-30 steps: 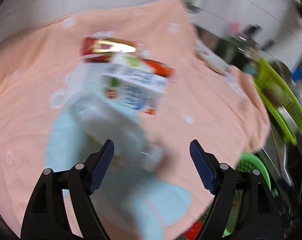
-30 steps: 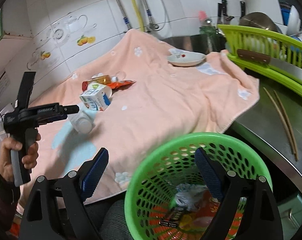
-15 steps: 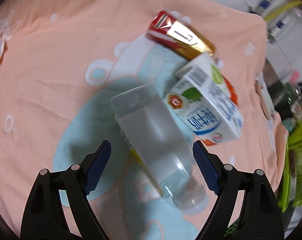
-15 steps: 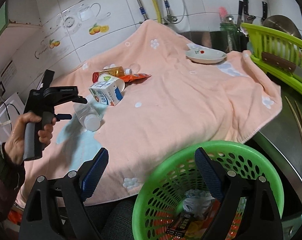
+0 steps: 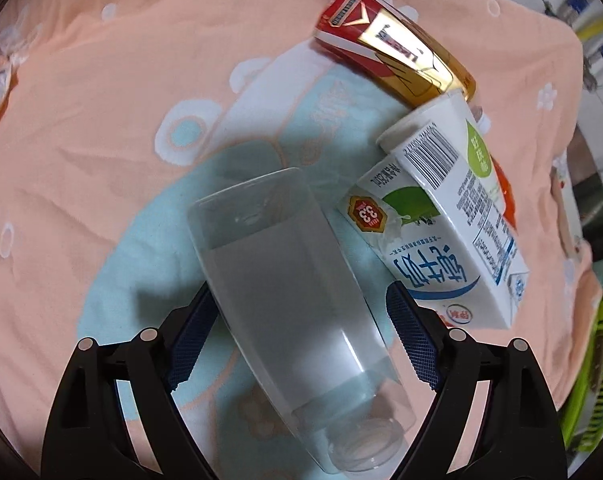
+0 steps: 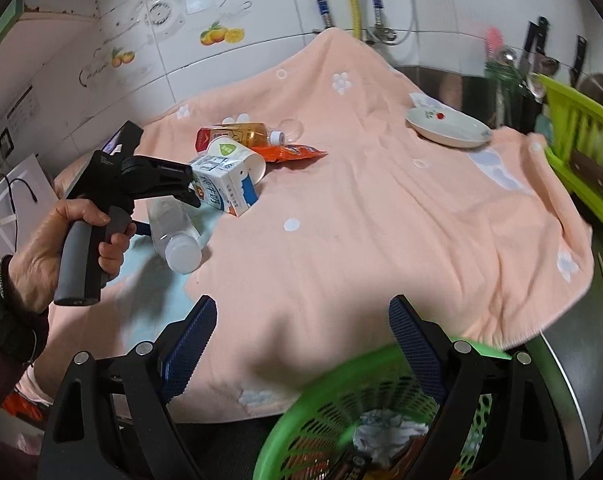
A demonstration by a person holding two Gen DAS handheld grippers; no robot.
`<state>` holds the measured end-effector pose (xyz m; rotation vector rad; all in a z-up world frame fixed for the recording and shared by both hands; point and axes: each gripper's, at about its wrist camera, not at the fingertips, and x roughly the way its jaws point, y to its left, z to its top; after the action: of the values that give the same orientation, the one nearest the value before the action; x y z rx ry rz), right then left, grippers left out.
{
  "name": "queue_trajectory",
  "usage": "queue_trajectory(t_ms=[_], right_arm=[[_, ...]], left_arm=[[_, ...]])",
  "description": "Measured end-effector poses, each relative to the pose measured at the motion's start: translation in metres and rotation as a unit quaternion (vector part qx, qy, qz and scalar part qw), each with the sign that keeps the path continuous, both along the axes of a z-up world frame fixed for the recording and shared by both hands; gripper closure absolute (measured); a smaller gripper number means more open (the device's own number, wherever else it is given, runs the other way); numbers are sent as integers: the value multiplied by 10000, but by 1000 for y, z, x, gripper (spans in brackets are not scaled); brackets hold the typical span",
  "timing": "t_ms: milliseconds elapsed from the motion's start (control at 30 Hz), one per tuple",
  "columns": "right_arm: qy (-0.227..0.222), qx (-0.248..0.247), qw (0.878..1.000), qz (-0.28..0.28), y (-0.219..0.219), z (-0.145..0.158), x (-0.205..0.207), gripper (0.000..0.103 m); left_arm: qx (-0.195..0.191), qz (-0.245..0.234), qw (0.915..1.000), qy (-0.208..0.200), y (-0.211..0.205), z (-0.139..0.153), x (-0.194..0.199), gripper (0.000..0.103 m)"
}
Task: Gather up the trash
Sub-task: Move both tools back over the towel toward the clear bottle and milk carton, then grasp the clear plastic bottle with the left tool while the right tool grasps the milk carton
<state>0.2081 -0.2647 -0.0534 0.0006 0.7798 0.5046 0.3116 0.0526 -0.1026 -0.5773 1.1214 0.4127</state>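
A clear empty plastic bottle [image 5: 285, 300] lies on its side on the peach towel [image 5: 81, 160], cap end toward me. My left gripper [image 5: 301, 308] points down over it, open, with a blue pad on each side of the bottle and a small gap on the right. A white and blue milk carton [image 5: 441, 232] lies just right of the bottle, with a paper cup [image 5: 421, 120] and a red and gold tea bottle [image 5: 389, 52] beyond. My right gripper [image 6: 301, 320] is open and empty above the green basket [image 6: 301, 412], which holds crumpled trash.
An orange wrapper [image 6: 289, 152] lies behind the carton. A white dish [image 6: 445, 128] sits at the towel's far right. A lime dish rack [image 6: 581, 136] stands on the right by the steel counter. A hand [image 6: 53, 248] holds the left gripper's handle. The tiled wall is behind.
My left gripper has dropped and rolled over the clear bottle, which now lies between its pads. My right gripper has slid across, so the basket sits lower and to the right in its view.
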Motion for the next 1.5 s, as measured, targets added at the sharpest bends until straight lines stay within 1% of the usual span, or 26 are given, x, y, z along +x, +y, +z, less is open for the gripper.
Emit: queue_trajectory(t_ms=[33,67,100,233,367,567,633,667,767,800,867,933,1000,1100,1167,1267,1367,1433,1500], right_arm=[[4,-17,10000,26,2,0,3,18],[11,-33,10000,84,7,1,8,18],[17,-45,9999,147,11,1,13,18],[-36,-142,9990,414,31,6,31,18],[-124,-246,9967,760,58,14,54,18],[-217,-400,9904,1304,105,21,86,18],[-215,-473,9877,1474,122,22,97,20],[-222,-505,9864,1547,129,22,102,24],[-238,-654,9815,1784,157,20,119,27],[-230,-696,9796,1870,166,19,124,30],[-223,-771,9762,2015,179,17,133,31],[-224,-881,9724,2151,193,13,141,34],[-238,-1053,9677,2276,208,7,148,35],[-227,-1279,9608,2450,224,-3,156,38],[-217,-1369,9564,2572,231,-9,162,39],[-199,-1519,9501,2717,238,-16,165,44],[-203,-1655,9452,2806,244,-21,166,46],[-196,-1776,9427,2819,247,-24,166,53],[-224,-1804,9429,2792,246,-23,165,58]], left_arm=[[64,-83,9999,26,-2,0,1,21],[137,-153,9998,47,-3,0,1,24],[187,-235,9995,31,-4,1,1,26],[234,-522,9984,50,0,3,-2,28],[199,-836,9962,139,11,4,-8,30],[310,-1296,9906,301,32,3,-21,32],[289,-1349,9899,314,38,3,-23,32],[290,-1369,9897,310,41,3,-24,32],[256,-1422,9891,287,49,4,-29,33],[252,-1437,9889,280,49,4,-30,33],[236,-1476,9884,265,44,3,-23,33],[202,-1502,9882,244,45,3,-24,33],[172,-1530,9878,232,52,5,-31,33],[162,-1585,9870,225,53,5,-31,33],[121,-1593,9869,217,56,6,-33,33],[105,-1614,9866,206,62,8,-37,33],[153,-1638,9861,225,60,7,-38,33],[198,-1637,9860,253,59,7,-38,33],[233,-1618,9862,252,55,6,-35,33]])
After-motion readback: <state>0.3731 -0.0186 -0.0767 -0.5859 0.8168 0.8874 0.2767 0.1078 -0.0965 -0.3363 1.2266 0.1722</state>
